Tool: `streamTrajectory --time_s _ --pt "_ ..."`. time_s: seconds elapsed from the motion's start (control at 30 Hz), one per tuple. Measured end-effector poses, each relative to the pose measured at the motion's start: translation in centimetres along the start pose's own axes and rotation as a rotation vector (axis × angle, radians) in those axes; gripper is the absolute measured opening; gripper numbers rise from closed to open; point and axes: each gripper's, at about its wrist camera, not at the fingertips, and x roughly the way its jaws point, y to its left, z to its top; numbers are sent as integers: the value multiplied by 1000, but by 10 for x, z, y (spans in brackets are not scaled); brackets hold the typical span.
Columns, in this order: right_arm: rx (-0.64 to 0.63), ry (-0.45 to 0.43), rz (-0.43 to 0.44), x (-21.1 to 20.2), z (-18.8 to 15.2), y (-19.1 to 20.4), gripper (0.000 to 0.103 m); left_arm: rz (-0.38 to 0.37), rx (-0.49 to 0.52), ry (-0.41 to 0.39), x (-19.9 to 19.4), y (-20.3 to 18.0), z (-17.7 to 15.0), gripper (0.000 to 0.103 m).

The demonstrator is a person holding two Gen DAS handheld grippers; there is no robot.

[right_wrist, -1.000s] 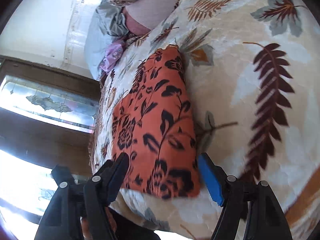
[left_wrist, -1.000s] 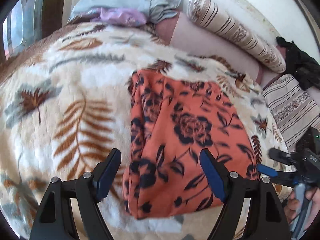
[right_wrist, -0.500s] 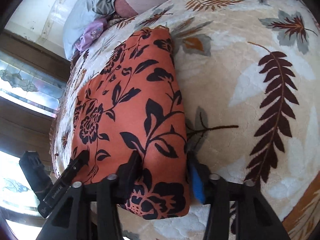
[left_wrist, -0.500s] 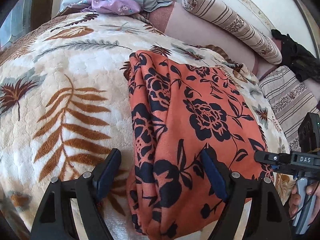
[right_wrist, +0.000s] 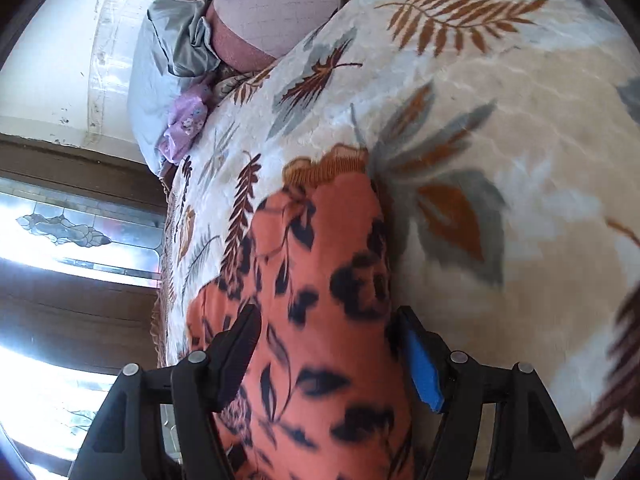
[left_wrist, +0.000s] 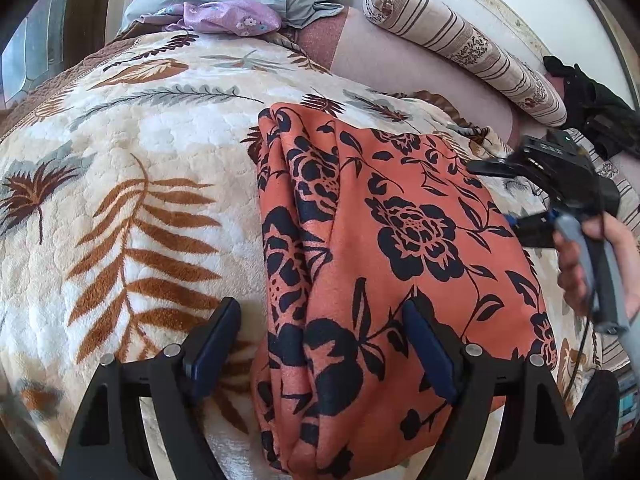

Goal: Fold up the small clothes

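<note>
Over the last second, the left gripper (left_wrist: 320, 344) has advanced from short of the near edge of the orange floral garment (left_wrist: 384, 264) until its fingers straddle the garment's left folded edge, jaws wide apart. The right gripper (right_wrist: 326, 354) has advanced along the garment's right edge. In the right wrist view, its jaws first narrowed around the fold, then lifted it off the leaf-print blanket (right_wrist: 500, 128), with orange fabric bunched between them.
</note>
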Motion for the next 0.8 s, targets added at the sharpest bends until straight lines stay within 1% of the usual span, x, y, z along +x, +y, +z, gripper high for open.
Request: streamTrajectory --time_s 0.07,0.13,0.2,0.27,0.3,0.33,0.4,0.43,0.47,0.5,0.53,0.57,0.6,0.63,0.67,0.7,0.73,0.77,0.8 --pt "-7 6 -27 10 13 -2 39 8 5 -4 1 -1 0 86" --pt "0 -7 -33 13 24 -7 32 19 11 -8 1 -4 0 87" --pt "37 -53 -15 8 33 -16 30 29 15 -12 3 -6 0 88" --pt "141 -103 1 0 39 -38 30 38 21 -17 4 -8 0 90" --pt "182 -116 11 -3 39 -47 33 42 24 -19 5 -9 0 90" --pt "193 -118 13 -7 37 -51 33 45 25 -21 6 -9 -1 91" --pt "135 -109 44 -18 26 -45 33 44 23 -25 6 -9 -1 91" --pt "106 -109 61 -25 18 -41 39 42 20 -25 6 -8 -1 91" --pt "92 -112 80 -31 10 -38 74 40 13 -22 5 -8 0 91" --pt "83 -125 97 -40 -3 -36 90 39 2 -15 3 -8 1 91" --pt "72 -135 107 -48 -15 -33 98 38 -16 -3 1 -7 4 90" --pt "51 -121 136 -54 -28 -31 98 23 -42 4 -4 -6 8 89" --pt "27 -76 175 -56 -42 -27 98 -4 -69 -8 -10 -5 12 89" --pt "9 -37 194 -55 -53 -23 98 -29 -90 -36 -18 -5 16 89" --pt "-22 11 190 -52 -66 -19 98 -40 -99 -61 -25 -7 19 89" --pt "-53 45 175 -46 -75 -15 98 -44 -99 -68 -26 -8 22 89" --pt "-87 69 159 -40 -83 -11 96 -46 -97 -54 -22 -8 23 89" --pt "-124 85 131 -33 -89 -8 86 -32 -94 -17 -12 -7 23 89" --pt "-147 85 69 -25 -93 -8 65 8 -95 58 5 -3 20 87"
